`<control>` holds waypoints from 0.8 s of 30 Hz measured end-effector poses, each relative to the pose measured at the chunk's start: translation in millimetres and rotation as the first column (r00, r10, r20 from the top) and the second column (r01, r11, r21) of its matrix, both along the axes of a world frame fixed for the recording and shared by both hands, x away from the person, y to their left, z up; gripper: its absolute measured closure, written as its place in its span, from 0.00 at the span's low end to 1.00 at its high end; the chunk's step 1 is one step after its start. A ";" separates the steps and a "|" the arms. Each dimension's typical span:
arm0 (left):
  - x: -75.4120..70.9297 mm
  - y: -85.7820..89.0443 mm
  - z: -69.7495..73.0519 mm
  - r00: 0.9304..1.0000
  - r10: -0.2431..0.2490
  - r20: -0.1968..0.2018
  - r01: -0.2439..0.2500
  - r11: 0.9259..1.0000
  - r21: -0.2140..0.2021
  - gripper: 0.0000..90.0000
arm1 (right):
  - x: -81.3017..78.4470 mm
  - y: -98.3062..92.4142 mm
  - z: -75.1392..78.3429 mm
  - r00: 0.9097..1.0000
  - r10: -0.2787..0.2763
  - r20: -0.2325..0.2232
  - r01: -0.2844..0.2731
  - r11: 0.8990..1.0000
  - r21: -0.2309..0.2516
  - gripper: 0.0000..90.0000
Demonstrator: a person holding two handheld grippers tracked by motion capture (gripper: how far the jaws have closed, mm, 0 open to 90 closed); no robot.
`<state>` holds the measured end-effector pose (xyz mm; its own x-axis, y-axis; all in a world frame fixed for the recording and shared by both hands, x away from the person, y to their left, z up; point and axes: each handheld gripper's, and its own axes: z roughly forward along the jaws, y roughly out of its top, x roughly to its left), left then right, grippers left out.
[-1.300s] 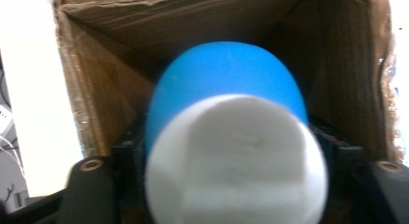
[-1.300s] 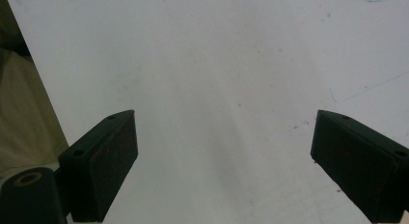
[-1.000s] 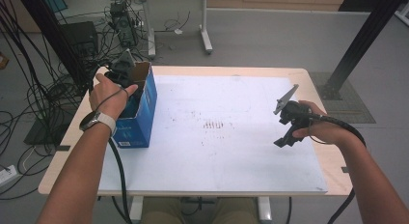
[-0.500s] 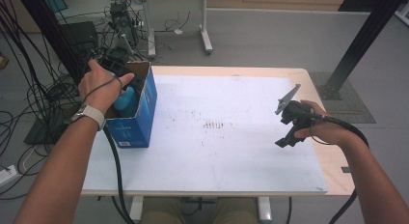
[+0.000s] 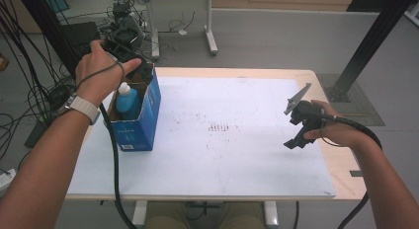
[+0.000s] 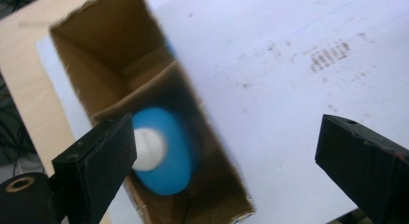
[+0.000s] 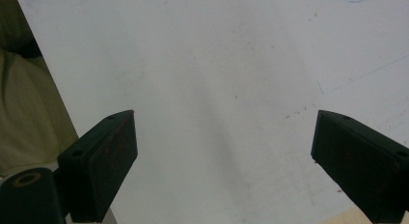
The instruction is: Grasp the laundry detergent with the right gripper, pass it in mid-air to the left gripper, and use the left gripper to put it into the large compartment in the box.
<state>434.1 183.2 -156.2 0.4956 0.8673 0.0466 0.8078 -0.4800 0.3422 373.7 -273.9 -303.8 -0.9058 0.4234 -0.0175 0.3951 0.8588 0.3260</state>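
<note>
Colours, item by item:
- Open cardboard box (image 5: 143,121): blue printed outside with white markings, plain brown inside.
- Plastic bottle (image 5: 127,101) in it: bright blue body, white cap.
- Sheet (image 5: 237,155) over my surface: white, flecked with small dark reddish-brown marks, a cluster near the middle.
- Wooden surface (image 5: 341,165) edge: pale tan.
- My left tongs (image 6: 231,161): matt black.
- My right tongs (image 7: 224,161): matt black, grey plate on top.
- Watch strap (image 5: 83,106) on my left wrist: white.

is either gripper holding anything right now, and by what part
Nothing is held. The left gripper is open above the blue bottle in the box; the right gripper is open.
</note>
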 end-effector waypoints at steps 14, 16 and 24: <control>-12.5 -67.7 26.7 0.953 -0.302 -0.020 0.302 0.953 -0.026 0.05 | -2.8 -5.1 -1.1 1.000 -0.014 0.002 0.014 1.000 0.010 0.10; -13.6 -76.0 25.8 0.940 -0.341 -0.033 0.340 0.940 -0.024 0.05 | -4.0 -5.4 -1.6 1.000 -0.016 -0.001 0.016 1.000 0.015 0.10; -16.7 -105.4 17.5 0.879 -0.474 -0.061 0.472 0.881 -0.034 0.06 | -8.1 -7.4 -1.5 1.000 -0.020 0.007 0.020 1.000 0.024 0.10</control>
<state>417.4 77.8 -138.7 0.8483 0.5293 -0.0134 0.5070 -0.8049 0.3083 365.6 -281.4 -305.3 -0.8970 0.4418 -0.0136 0.4097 0.8425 0.3497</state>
